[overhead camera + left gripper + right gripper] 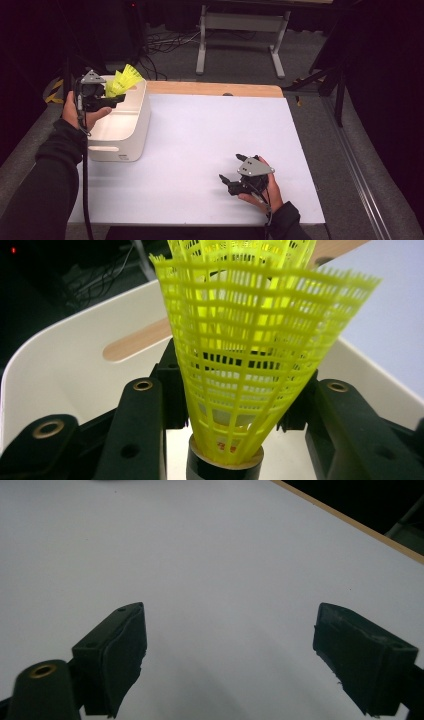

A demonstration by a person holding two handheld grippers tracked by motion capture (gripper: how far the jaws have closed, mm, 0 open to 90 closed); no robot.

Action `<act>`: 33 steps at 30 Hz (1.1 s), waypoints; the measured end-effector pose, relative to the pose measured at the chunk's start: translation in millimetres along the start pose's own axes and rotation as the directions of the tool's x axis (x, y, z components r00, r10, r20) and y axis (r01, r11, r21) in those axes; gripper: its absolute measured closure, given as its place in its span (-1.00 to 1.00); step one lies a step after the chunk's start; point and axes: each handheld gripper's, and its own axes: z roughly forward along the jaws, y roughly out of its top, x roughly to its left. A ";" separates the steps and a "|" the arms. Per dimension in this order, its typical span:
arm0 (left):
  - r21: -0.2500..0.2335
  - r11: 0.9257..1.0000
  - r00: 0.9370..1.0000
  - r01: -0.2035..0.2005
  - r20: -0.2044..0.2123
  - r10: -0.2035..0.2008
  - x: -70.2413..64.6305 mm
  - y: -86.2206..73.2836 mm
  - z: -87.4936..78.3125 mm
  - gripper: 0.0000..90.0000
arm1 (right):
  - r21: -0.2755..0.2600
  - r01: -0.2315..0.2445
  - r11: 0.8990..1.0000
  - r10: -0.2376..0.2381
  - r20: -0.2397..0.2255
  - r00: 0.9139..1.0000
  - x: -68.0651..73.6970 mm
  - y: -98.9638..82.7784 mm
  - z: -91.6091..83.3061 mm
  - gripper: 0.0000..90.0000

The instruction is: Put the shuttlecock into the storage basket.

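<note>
step: lower yellow shuttlecocks (pixel 255 355) into white bin (pixel 131 125) | left gripper (pixel 111 97) fingers clamp them, partly closed | right gripper (pixel 231 170) fingers wide, empty, right of bin | tip: release low, upright

A white table (pixel 200 150) with a wooden far edge stands on grey floor (pixel 320 65). Beyond it, cables (pixel 165 42) trail beside a grey desk frame (pixel 242 35); the surroundings are dark.

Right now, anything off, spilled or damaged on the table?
Nothing stands out. The left gripper holds a yellow plastic mesh shuttlecock over the white plastic bin; its skirt looks intact. The right gripper rests open on the white tabletop, with nothing between its jaws.
</note>
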 end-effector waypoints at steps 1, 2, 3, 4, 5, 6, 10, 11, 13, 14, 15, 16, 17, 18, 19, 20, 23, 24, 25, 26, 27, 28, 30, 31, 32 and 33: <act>0.008 1.000 1.000 0.002 -0.004 -0.002 0.8 -0.3 1.5 0.28 | 0.003 0.000 1.000 0.000 -0.001 1.000 -0.2 -0.4 0.6 -0.67; 0.020 1.000 1.000 0.008 -0.002 -0.008 1.0 -0.5 3.1 0.28 | 0.004 -0.001 1.000 0.001 -0.001 1.000 -0.3 -0.6 0.9 -0.67; 0.030 1.000 1.000 0.008 0.000 -0.008 1.8 -0.8 5.2 0.28 | 0.004 -0.001 1.000 0.001 -0.001 1.000 -0.3 -0.6 0.9 -0.67; 0.039 0.999 1.000 0.013 -0.006 -0.013 2.2 -1.1 7.3 0.28 | 0.007 0.001 1.000 -0.001 0.001 1.000 -0.2 -0.7 1.1 -0.67; 0.060 0.998 1.000 0.011 -0.011 -0.011 2.1 -0.5 9.4 0.28 | 0.007 0.002 1.000 -0.002 0.001 1.000 -0.2 -0.8 0.9 -0.67; 0.087 0.996 1.000 0.008 -0.002 -0.007 2.1 -0.2 11.7 0.28 | 0.005 -0.001 1.000 0.001 0.000 1.000 -0.5 -1.0 0.7 -0.67; 0.127 0.992 1.000 0.008 -0.022 -0.006 0.8 -0.4 18.1 0.27 | -0.002 -0.013 1.000 0.013 -0.009 1.000 -1.3 0.0 -0.2 -0.67; 0.129 0.992 1.000 0.007 -0.015 -0.005 1.3 -0.3 18.4 0.27 | -0.002 -0.013 1.000 0.013 -0.009 1.000 -1.3 0.0 -0.2 -0.67; 0.146 0.989 1.000 0.019 -0.021 -0.016 2.2 -1.1 19.7 0.27 | -0.009 -0.018 1.000 0.018 -0.011 1.000 -1.1 0.8 -1.2 -0.67; 0.149 0.989 1.000 0.021 -0.022 -0.018 4.1 -1.2 20.2 0.27 | -0.012 -0.021 1.000 0.020 -0.014 1.000 -1.2 1.0 -1.5 -0.67; 0.163 0.986 0.999 0.035 -0.018 -0.032 5.0 -1.9 21.8 0.27 | -0.013 -0.023 1.000 0.023 -0.017 1.000 -1.4 1.2 -1.4 -0.67; 0.180 0.983 0.999 0.035 -0.033 -0.029 4.8 -2.2 23.6 0.26 | -0.012 -0.022 1.000 0.022 -0.017 1.000 -1.2 1.2 -1.2 -0.67; 0.189 0.981 0.999 0.030 -0.035 -0.024 4.4 -1.9 24.2 0.26 | -0.011 -0.023 1.000 0.023 -0.018 1.000 -1.2 1.2 -1.1 -0.67; 0.188 0.982 1.000 0.027 -0.015 -0.025 4.3 -1.6 24.8 0.25 | -0.011 -0.022 1.000 0.022 -0.018 1.000 -1.1 1.2 -1.1 -0.67; 0.183 0.983 1.000 0.019 -0.023 -0.015 3.1 -0.9 25.7 0.24 | -0.012 -0.020 1.000 0.020 -0.017 1.000 -1.0 1.3 -1.2 -0.67; 0.183 0.983 1.000 0.011 -0.029 -0.005 2.6 -0.1 26.3 0.24 | -0.012 -0.020 1.000 0.020 -0.016 1.000 -1.0 1.5 -1.2 -0.67; 0.210 0.978 1.000 0.005 -0.031 0.002 1.8 0.4 30.4 0.22 | -0.015 -0.027 1.000 0.027 -0.021 0.999 -1.4 1.9 -1.1 -0.67; 0.220 0.975 1.000 0.007 -0.021 -0.003 1.2 0.5 31.7 0.21 | -0.015 -0.029 0.999 0.028 -0.021 0.999 -1.6 2.0 -1.0 -0.67; 0.231 0.973 1.000 0.008 -0.025 -0.002 0.3 0.8 32.9 0.20 | -0.015 -0.029 0.999 0.029 -0.020 0.999 -1.8 2.0 -1.1 -0.67; 0.234 0.972 1.000 0.005 -0.026 0.001 -0.2 0.9 34.2 0.18 | -0.016 -0.030 0.999 0.030 -0.020 0.999 -2.1 2.0 -1.2 -0.67; 0.241 0.970 1.000 0.003 -0.022 0.003 -0.4 1.1 35.0 0.17 | -0.016 -0.031 0.999 0.031 -0.020 0.999 -2.3 2.0 -1.3 -0.67; 0.245 0.969 1.000 0.002 -0.026 0.005 -0.9 1.2 35.9 0.15 | -0.015 -0.031 0.999 0.031 -0.019 0.999 -2.7 2.0 -1.4 -0.67; 0.252 0.968 0.999 0.000 -0.036 0.010 -0.5 1.3 37.8 0.08 | -0.020 -0.037 0.999 0.036 -0.019 0.999 -3.8 2.1 -2.0 -0.67; 0.258 0.966 1.000 -0.003 -0.024 0.010 -0.9 1.3 38.6 0.06 | -0.021 -0.039 0.999 0.039 -0.019 0.999 -4.2 2.2 -2.3 -0.67; 0.269 0.963 1.000 -0.005 -0.012 0.008 -1.5 1.0 40.1 0.04 | -0.022 -0.038 0.999 0.038 -0.017 0.999 -4.5 2.2 -2.6 -0.67; 0.281 0.960 1.000 -0.009 -0.013 0.013 -2.5 1.1 42.0 0.02 | -0.021 -0.039 0.999 0.039 -0.017 0.999 -4.8 2.2 -2.8 -0.67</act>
